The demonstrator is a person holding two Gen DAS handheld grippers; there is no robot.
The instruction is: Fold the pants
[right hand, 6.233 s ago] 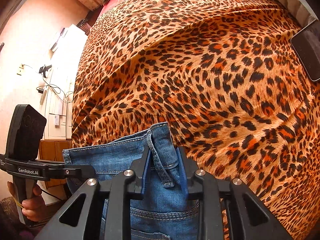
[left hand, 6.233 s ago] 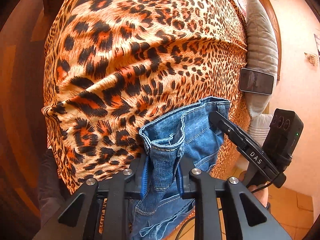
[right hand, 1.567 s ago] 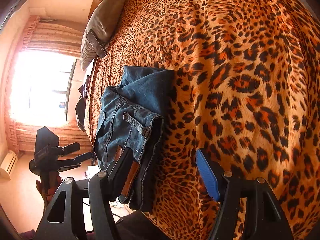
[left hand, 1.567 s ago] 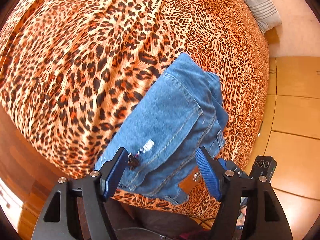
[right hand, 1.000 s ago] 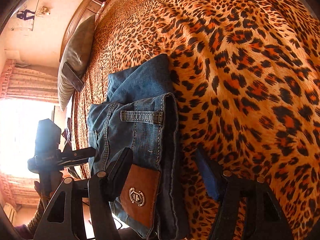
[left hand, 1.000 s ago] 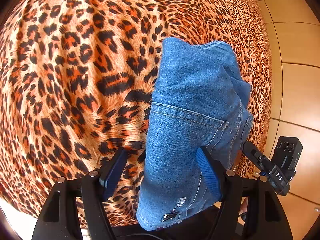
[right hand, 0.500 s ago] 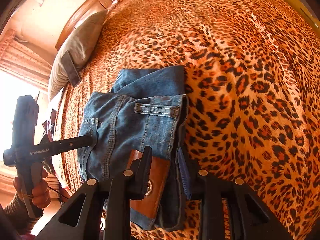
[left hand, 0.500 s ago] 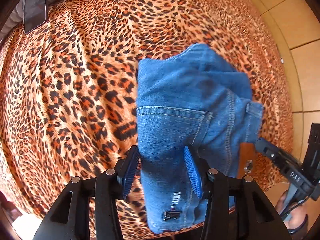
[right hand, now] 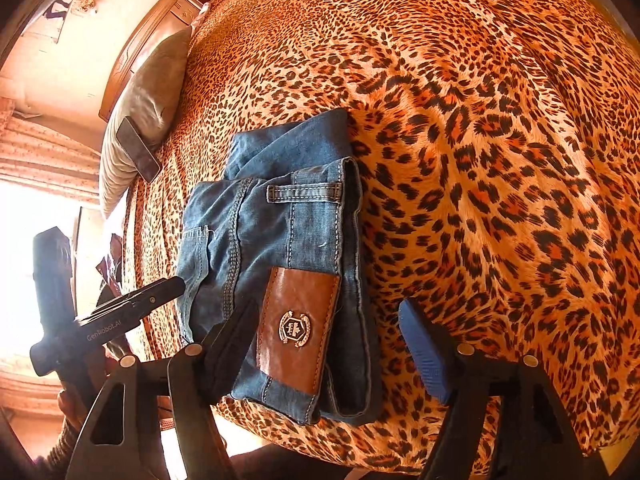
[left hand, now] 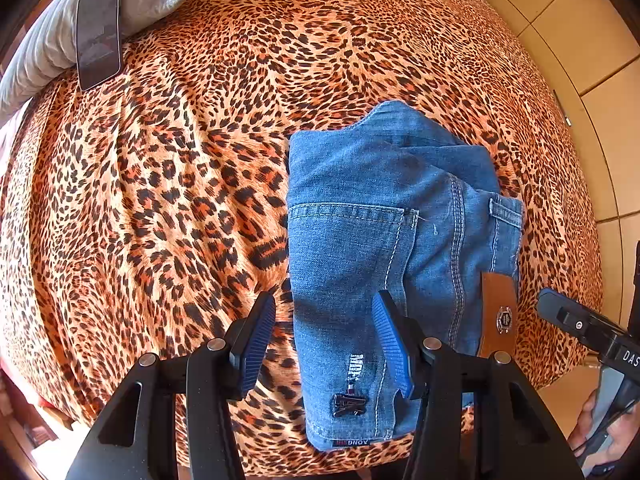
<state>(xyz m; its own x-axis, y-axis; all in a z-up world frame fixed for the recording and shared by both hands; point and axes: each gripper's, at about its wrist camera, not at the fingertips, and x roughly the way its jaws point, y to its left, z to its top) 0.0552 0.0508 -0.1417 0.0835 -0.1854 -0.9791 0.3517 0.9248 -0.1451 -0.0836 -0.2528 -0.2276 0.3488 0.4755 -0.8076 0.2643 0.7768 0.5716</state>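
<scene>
The blue denim pants [left hand: 380, 240] lie folded into a small stack near the edge of the leopard-print bed [left hand: 180, 160], back pocket and brown leather waist patch [left hand: 498, 312] up. My left gripper [left hand: 324, 332] is open and empty, hovering over the stack's left edge. In the right wrist view the same pants [right hand: 276, 248] show with the patch [right hand: 298, 328] nearest. My right gripper [right hand: 332, 344] is open wide and empty, above the stack's waistband end. Each gripper shows at the side of the other's view.
A grey pillow [left hand: 48, 36] with a black phone [left hand: 98, 32] on it lies at the head of the bed; both also show in the right wrist view [right hand: 138, 120]. Tiled floor [left hand: 592, 40] runs along the bed's side. A wooden headboard [right hand: 144, 36] stands behind the pillow.
Both grippers have let go of the pants and opened wider than half a second ago. They have pulled back slightly from the folded stack, which stays on the bed.
</scene>
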